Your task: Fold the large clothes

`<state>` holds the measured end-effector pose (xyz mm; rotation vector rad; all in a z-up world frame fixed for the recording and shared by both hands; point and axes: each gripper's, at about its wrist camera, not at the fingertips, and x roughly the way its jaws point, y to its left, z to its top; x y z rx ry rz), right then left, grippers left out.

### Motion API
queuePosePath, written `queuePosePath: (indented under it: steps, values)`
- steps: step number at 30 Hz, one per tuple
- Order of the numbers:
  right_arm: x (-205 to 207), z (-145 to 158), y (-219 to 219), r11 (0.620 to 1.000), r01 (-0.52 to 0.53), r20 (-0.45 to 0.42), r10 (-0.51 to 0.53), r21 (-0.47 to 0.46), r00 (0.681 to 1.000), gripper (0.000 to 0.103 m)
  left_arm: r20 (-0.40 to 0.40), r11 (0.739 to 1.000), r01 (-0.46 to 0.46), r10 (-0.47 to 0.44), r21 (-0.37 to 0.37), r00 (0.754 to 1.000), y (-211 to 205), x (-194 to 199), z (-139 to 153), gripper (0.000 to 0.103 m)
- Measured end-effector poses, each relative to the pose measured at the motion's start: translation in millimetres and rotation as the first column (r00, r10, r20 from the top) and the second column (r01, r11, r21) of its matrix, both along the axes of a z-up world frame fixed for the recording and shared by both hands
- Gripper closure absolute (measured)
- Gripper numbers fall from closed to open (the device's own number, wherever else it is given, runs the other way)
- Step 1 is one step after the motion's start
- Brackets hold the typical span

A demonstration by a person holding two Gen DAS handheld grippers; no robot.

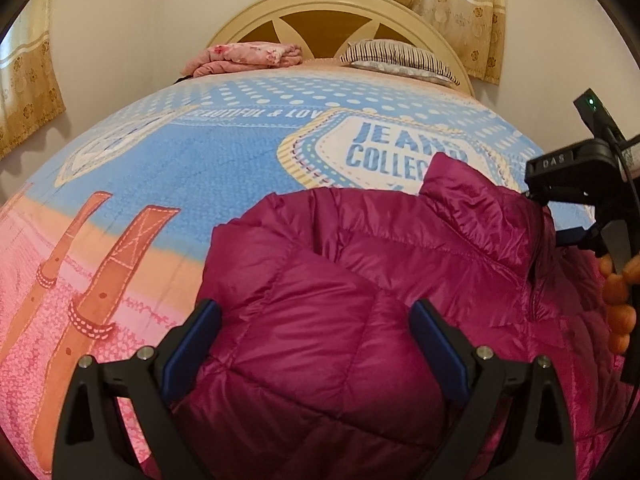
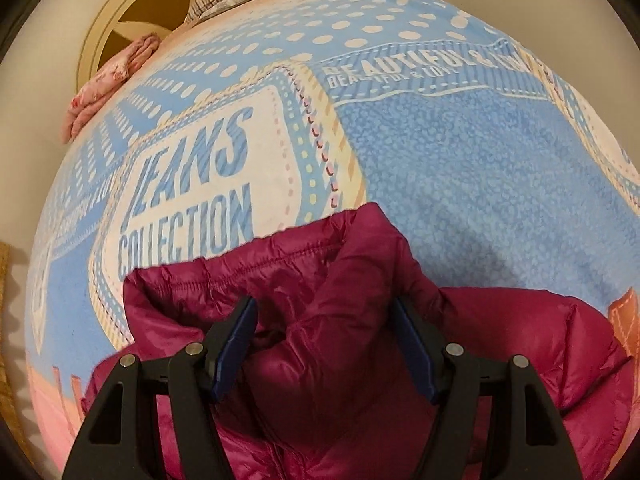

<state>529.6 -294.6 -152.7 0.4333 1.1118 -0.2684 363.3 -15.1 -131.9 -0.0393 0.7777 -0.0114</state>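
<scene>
One jacket (image 1: 360,280), magenta and quilted, lies on the bed (image 1: 200,168), on a blanket printed in blue, white, pink and orange. Its collar (image 1: 472,200) stands up over the white patch with the words "JEANS COLLECTION" (image 2: 192,208). I count one such patch, and one band with the words "BEAUTIFUL & LOV…" (image 2: 420,72) behind it.

Two claws are in view, one in each hand. The left claw (image 1: 316,340) is above the shoulder part of the jacket; its two blue pads (image 1: 196,344) stand wide apart and the fabric shows between them, but they do not press on it. The right claw (image 2: 326,344) is over the collar. Its two pads (image 2: 236,344) are also apart, with a puffed fold of the jacket between them; whether they already touch this fold I cannot tell for sure, it looks like they do not squeeze it.

In the left view the right claw's body and the fingers of one hand (image 1: 618,300) appear at the right edge, beside the collar.

At the head of the bed there is one round headboard (image 1: 340,12), one folded pink cloth (image 1: 248,58) on the left and one striped pillow (image 1: 400,58) on the right. Two curtains hang on the walls: one (image 1: 420,0) behind the headboard, one (image 1: 28,80) at the left.
</scene>
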Motion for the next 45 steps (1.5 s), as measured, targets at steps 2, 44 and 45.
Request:
queuePosePath:
  steps: [2, 44, 45]
  values:
    - [-2, 1, -1, 1.000, -0.006, -0.008, 0.006, 0.001, 1.000, 0.045, -0.002, 1.000, 0.002, -0.002, -0.005, 1.000, 1, 0, 0, 0.004]
    - [-118, 39, -41, 0.971, 0.005, 0.299, -0.078, 0.237, 0.951, 0.017, 0.023, 0.995, 0.050, -0.048, -0.081, 0.999, 6, -1, 0, 0.004]
    - [-111, 33, -36, 0.972, -0.004, 0.275, -0.063, 0.237, 0.959, 0.017, 0.022, 0.995, 0.051, -0.050, -0.082, 0.999, 7, -1, -1, 0.004]
